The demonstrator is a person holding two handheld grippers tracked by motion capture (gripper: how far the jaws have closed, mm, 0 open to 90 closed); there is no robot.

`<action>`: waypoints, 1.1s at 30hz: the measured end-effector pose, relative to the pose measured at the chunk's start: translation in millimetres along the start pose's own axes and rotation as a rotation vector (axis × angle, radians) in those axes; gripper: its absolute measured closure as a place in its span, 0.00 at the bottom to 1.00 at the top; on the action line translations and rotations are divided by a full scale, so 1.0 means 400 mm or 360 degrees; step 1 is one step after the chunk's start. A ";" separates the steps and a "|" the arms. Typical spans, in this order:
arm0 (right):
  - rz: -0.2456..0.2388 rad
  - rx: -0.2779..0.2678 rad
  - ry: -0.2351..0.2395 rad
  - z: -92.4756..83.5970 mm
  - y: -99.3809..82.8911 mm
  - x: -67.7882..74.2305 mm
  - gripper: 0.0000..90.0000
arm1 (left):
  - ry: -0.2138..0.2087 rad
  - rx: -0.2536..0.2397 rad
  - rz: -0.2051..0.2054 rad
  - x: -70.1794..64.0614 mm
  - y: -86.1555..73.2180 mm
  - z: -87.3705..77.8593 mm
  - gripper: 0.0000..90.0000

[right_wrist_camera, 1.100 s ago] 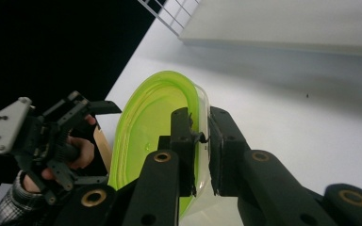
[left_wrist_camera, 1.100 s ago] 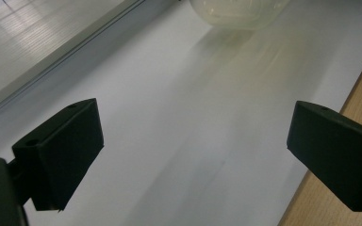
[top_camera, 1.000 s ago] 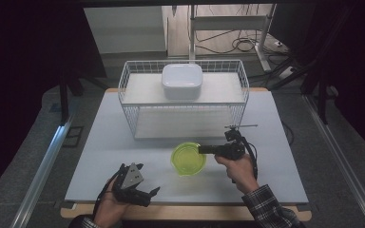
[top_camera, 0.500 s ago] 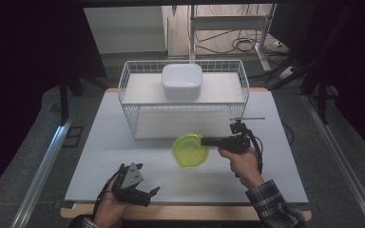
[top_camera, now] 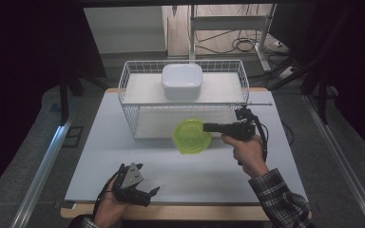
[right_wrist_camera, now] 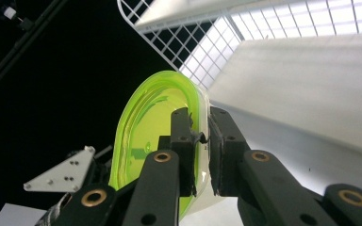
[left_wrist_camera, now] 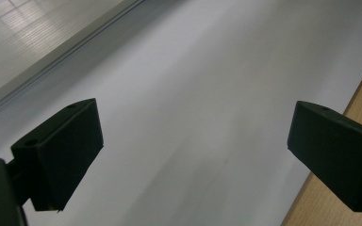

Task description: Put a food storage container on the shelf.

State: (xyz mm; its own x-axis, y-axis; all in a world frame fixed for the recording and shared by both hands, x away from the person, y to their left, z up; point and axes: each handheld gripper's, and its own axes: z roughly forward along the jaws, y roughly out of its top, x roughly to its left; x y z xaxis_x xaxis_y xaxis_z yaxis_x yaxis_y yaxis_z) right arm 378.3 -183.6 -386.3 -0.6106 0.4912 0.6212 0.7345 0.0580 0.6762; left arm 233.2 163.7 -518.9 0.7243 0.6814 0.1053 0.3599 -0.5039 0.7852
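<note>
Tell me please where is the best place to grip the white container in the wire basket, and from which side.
Probably the rim of the white container, from above. It sits inside the wire basket, whose mesh walls block any sideways approach, and it looks wide with rounded corners, so one jaw inside and one outside a wall seems safest.

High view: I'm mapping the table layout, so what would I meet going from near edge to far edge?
Left gripper → right gripper gripping the green bowl → wire basket → white container.
</note>
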 end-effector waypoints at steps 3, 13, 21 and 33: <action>-0.0007 -0.0017 0.0010 -0.007 0.020 0.012 0.90 | 0.0001 -0.0001 0.0001 0.000 0.000 0.000 0.04; -0.0027 -0.0085 0.0032 -0.031 0.087 0.052 0.90 | 0.0000 -0.0003 0.0001 0.000 0.000 0.001 0.04; -0.0033 -0.0135 0.0060 -0.047 0.143 0.088 0.90 | -0.0002 -0.0004 0.0000 0.000 0.000 0.002 0.04; -0.0042 -0.0210 0.0040 -0.039 0.235 0.134 0.90 | -0.0010 -0.0001 -0.0010 0.002 -0.001 0.001 0.04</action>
State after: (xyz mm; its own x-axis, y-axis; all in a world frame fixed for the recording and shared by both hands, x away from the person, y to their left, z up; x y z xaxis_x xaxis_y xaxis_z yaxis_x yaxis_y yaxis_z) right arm 410.1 -165.2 -283.3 -0.6376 0.4687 0.6114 0.6740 -0.0450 0.7374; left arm 233.8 164.3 -519.2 0.7258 0.6811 0.0967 0.3640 -0.4995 0.7861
